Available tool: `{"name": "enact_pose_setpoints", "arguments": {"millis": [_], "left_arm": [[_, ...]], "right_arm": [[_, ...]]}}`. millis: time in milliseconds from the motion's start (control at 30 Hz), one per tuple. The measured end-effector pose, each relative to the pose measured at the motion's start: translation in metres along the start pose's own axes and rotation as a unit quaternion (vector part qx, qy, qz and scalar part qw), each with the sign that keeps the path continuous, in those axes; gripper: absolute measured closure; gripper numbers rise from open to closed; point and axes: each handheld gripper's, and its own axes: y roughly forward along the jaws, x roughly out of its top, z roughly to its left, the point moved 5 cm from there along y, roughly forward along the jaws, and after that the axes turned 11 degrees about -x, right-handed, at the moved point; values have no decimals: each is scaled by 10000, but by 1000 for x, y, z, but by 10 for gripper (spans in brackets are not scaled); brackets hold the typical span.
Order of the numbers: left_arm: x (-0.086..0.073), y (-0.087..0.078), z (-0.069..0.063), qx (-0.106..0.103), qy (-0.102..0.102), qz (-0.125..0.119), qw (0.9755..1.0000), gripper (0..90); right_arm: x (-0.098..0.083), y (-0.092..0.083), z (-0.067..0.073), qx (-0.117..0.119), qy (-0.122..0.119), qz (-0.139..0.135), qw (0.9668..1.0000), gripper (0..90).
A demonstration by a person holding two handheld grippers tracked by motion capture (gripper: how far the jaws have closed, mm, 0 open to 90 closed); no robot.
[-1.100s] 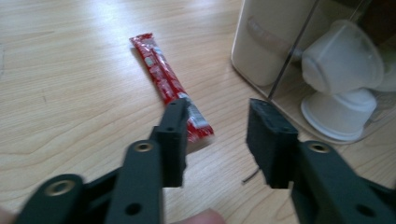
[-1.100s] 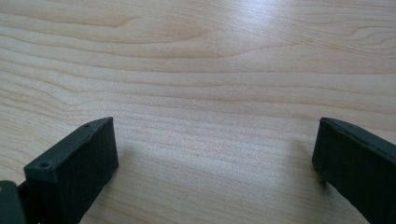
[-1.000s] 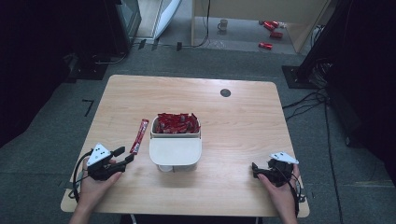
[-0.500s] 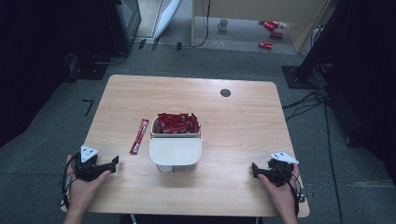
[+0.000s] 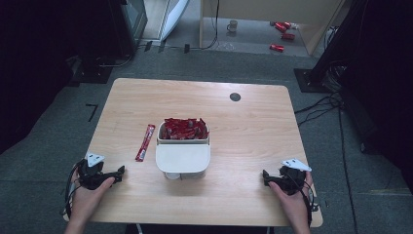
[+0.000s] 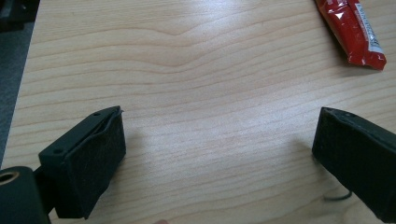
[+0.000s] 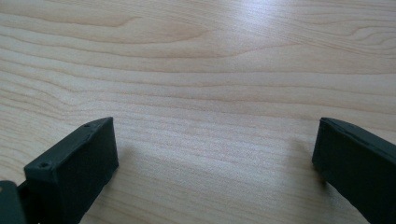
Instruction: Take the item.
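A person's two hands rest at the near edge of a pale wooden surface (image 5: 253, 122), each holding a black gripper; the left gripper (image 5: 118, 171) lies at the near left corner, its fingers (image 6: 88, 163) spread wide over bare wood with nothing between them, having just been opening; a single red sachet (image 5: 145, 142) lies flat on the surface, apart from the left gripper and farther from the person, just left of a white container (image 5: 183, 157); in the left gripper view the end of that sachet (image 6: 353, 32) lies at the upper right, beyond the fingers and clear of them; the container sits near the middle of the surface, its far compartment heaped with red sachets (image 5: 184, 128) of the same kind, its near part showing a plain white top; the right gripper (image 5: 266, 177) rests at the near right corner, well apart from the container, its fingers (image 7: 77, 168) likewise open over bare wood and holding nothing; a small dark round disc (image 5: 235, 96) marks the far right part of the surface; beyond it, on the grey floor (image 5: 63, 126), a mug (image 5: 233, 25) and a few red cans (image 5: 282, 35) lie near a wooden panel.
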Motion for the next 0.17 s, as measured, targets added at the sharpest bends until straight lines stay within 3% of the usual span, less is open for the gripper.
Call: {"name": "enact_pose_setpoints", "arguments": {"millis": [167], "left_arm": [[0,0,0,4,-4,-2,10000,28]], "right_arm": [[0,0,0,0,1,1,10000,0]]}}
